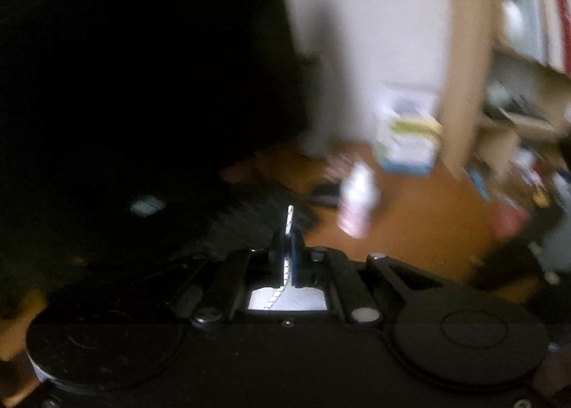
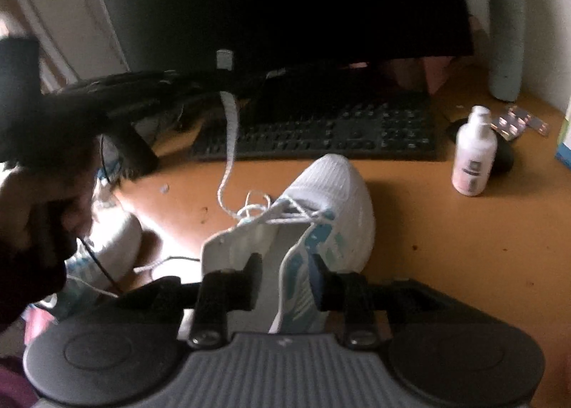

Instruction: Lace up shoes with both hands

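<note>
One limp, light white lace [image 2: 228, 129] is pinched in the closed left gripper [image 1: 289, 229], rising at eleven o'clock from the soft white shoe [image 2: 321, 201] on the desk [image 2: 446, 229]. The right gripper [image 2: 285, 276], jaws apart, straddles the shoe's collar, touching nothing. The lace is best taken near its stiff tip.

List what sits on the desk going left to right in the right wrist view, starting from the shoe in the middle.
White shoe → white bottle → blister packs → grey flask standing further back, near the wall.
</note>
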`<state>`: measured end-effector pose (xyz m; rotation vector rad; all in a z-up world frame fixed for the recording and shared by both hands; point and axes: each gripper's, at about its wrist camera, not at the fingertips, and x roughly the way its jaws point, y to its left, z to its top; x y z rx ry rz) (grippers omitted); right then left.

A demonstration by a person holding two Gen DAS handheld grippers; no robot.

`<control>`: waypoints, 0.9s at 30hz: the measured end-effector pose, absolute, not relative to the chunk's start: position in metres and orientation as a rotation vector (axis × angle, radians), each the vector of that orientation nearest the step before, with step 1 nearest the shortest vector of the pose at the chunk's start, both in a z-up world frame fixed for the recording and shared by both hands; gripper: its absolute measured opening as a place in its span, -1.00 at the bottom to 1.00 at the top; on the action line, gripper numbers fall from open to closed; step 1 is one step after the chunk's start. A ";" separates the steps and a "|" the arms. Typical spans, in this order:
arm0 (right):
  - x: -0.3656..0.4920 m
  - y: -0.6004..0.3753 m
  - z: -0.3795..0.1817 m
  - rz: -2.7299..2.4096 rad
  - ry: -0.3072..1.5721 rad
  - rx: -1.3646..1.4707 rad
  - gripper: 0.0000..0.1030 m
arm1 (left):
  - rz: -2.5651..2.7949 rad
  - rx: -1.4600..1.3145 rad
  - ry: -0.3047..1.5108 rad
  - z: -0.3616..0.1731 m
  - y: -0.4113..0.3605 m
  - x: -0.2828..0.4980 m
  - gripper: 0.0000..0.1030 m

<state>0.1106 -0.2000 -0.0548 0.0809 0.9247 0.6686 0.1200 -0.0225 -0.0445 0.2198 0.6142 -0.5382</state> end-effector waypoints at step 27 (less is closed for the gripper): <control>0.114 -0.210 -0.059 0.680 0.949 0.133 -0.71 | -0.604 0.470 0.804 -0.098 -0.061 0.107 -0.99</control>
